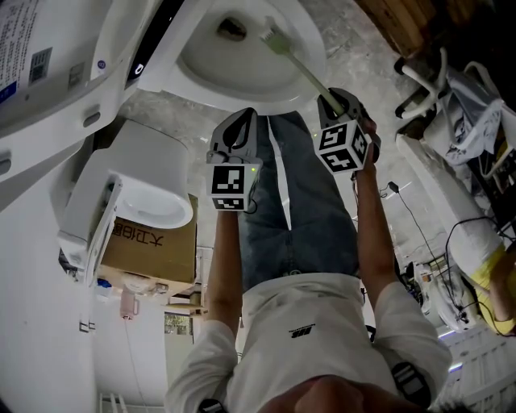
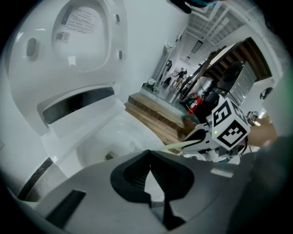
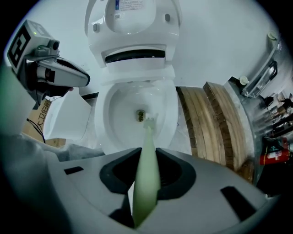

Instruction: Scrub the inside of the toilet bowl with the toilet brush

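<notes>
1. Right gripper [image 3: 145, 160]: fingers [image 3: 120, 172] pinched on the pale green handle of the toilet brush [image 3: 147, 137]. The handle runs straight out past the fingertips and down into the toilet bowl [image 3: 120, 105].
2. Brush head [image 3: 149, 119] is well ahead of the right fingers, inside the bowl, just beside the drain hole [image 3: 140, 115] on its right.
3. Left gripper [image 2: 149, 160]: fingers [image 2: 132, 176] pressed together at the tips, nothing between them. The bowl lies ahead and to the left of those tips, and the right gripper with its marker cube [image 2: 230, 124] is off to their right.
4. In the head view both grippers hang over the near rim of the bowl, side by side and not touching.
5. The raised lid [image 3: 132, 13] stands beyond the bowl, far ahead of the right fingers.
6. A second white toilet [image 1: 153, 185] and a cardboard box [image 1: 149, 250] are out to the left of the left fingers. Stacked wooden boards [image 3: 215, 123] are right of the right fingers.
</notes>
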{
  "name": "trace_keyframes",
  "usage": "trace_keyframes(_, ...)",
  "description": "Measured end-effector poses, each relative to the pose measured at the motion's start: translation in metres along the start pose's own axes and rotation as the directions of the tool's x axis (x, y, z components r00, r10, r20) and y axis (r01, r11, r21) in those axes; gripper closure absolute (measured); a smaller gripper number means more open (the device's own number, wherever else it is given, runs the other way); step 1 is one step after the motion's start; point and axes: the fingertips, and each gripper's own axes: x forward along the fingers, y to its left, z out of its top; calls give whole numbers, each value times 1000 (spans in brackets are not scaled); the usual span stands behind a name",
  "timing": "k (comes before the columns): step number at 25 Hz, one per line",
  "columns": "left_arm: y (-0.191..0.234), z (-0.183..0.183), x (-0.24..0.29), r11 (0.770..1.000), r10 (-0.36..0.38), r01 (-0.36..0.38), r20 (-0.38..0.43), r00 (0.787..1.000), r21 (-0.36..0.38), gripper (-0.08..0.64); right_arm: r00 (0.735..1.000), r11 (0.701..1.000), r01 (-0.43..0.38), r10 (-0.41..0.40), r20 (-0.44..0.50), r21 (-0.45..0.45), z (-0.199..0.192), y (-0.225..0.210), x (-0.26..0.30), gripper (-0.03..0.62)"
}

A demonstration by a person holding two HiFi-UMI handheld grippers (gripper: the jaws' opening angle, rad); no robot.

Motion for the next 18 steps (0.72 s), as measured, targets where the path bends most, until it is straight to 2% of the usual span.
trace_keyframes(10, 10, 6, 5, 1000, 0, 0, -4, 1000, -9, 551, 999, 999, 36, -36, 37, 3, 30, -13, 9, 506)
trace_keyframes(18, 20, 10, 7, 1000, 2, -2, -4, 1000, -18, 551, 995, 997, 63, -60, 76, -40, 59, -21, 15, 506)
